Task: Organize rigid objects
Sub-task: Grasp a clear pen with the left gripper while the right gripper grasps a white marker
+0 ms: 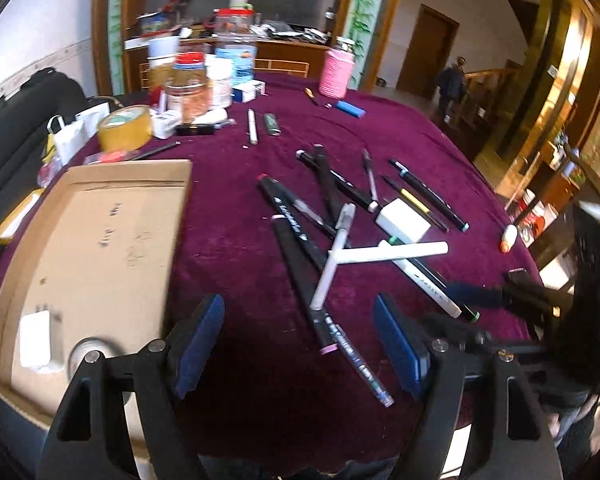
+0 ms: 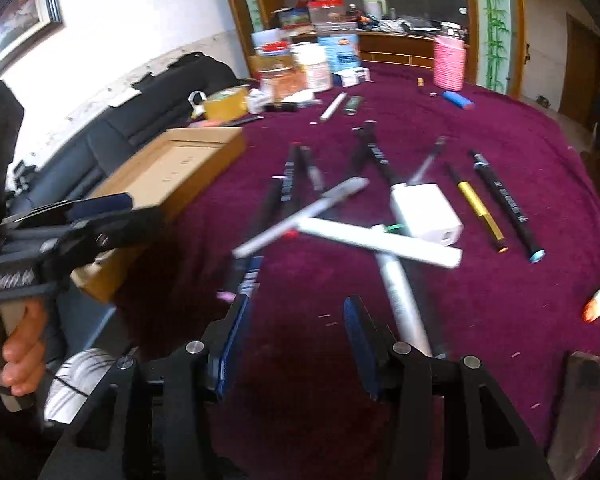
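Both tongs stand apart with nothing between the blue pads. Left tongs [image 1: 300, 344] sit at the bottom centre of the left wrist view, over bare purple cloth on the worktop [image 1: 228, 216]. Right tongs [image 2: 292, 344] sit at the bottom centre of the right wrist view, also over bare cloth; a white marker [image 2: 404, 300] runs just beside the right-hand pad, contact unclear.

Left tongs also show at the left edge of the right wrist view, held by a hand [image 2: 20, 356] on the grip, in front of the cardboard box.

Pen pile [image 1: 340, 232]: mid-frame in the left wrist view, loose and crossed. Black markers lie underneath, a grey-capped pen and a white stick [image 1: 396, 254] lie across the top. White charger block [image 1: 402, 220] rests on the pile, touching several pens. Yellow-banded pen [image 1: 416, 204] and a black pen with teal ends [image 1: 432, 196] lie side by side just right of the block.

Cardboard box [image 1: 88, 240]: left of frame, open tray. It holds a white adapter [image 1: 36, 340] and a blurred round thing in the lower corner.

Further out: white stick and green lighter [image 1: 272, 124] upper centre, blue lighter [image 1: 350, 109], pink wrapped bottle [image 1: 336, 72], tape roll [image 1: 125, 127], and jars at upper left. White-and-orange item [image 1: 509, 238] lies alone at the right edge.
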Tool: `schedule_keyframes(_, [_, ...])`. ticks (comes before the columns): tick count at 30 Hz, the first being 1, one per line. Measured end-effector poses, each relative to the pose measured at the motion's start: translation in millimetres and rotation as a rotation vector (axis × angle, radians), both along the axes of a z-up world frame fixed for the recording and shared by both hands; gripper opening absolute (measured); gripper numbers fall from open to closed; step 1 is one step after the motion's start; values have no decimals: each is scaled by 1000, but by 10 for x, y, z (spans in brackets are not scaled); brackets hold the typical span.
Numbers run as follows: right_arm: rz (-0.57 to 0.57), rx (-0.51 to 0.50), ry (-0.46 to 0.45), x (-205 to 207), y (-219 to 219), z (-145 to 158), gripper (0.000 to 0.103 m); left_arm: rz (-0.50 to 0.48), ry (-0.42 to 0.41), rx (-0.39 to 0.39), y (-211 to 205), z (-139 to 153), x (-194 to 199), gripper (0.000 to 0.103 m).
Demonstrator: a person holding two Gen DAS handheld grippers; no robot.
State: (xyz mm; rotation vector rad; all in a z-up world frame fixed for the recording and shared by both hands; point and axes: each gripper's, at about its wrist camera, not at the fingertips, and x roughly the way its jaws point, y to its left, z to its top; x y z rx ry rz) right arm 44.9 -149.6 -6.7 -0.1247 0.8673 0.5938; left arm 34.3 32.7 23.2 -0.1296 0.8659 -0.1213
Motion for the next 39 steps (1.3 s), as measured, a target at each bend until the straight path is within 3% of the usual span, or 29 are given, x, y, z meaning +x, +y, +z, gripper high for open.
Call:
schedule_keyframes(12, [127,-189,-19,818,232,-43,52,-11,58,-49,7,-200,175,76])
schedule_keyframes(19, [188,-298,0,951,358,-272,51,-14,80,-65,45,-272,266,76])
schedule_keyframes(24, [226,-342,-2,820,372,-348,36,-51,94,-75,-47,-315,438,75])
schedule_keyframes(33, [180,-320,37,631,235,-422,18,-116,159,-29,-354,-549,800,52])
schedule_keyframes(39, [93,-240,92,543,112,-420,15,-136,192,13,-462,-627,903,24])
